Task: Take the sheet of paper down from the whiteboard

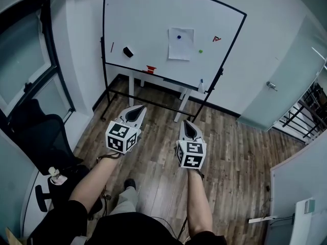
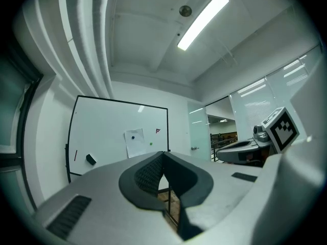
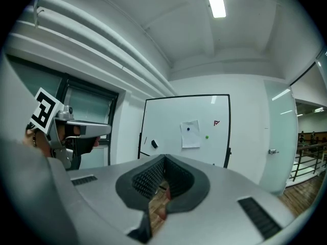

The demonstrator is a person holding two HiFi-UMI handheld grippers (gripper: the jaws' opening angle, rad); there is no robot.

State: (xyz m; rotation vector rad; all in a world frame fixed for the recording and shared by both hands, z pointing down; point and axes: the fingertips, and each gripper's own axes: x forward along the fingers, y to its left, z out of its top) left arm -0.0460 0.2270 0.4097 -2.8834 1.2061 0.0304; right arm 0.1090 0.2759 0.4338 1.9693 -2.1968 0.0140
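Open floor (image 1: 235,142) mid-frame between me and the whiteboard (image 1: 148,19). Its stand rail (image 1: 153,100) blocks low centre; chair (image 1: 36,131) crowds lower left of frame.

head: high, steeply down | gripper views: forward along own jaws | shared by all: whiteboard (image 1: 148,19), well ahead

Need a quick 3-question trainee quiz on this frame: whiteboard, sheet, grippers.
1. True or false: the left gripper is holding the sheet of paper.
2. What colour is the magnet on the sheet? A red, B blue, C yellow.
3. Which black thing sits on the whiteboard, left of the sheet?

Key:
1. False. The left gripper and right gripper are both shut and empty, well short of the board.
2. B.
3. The eraser.
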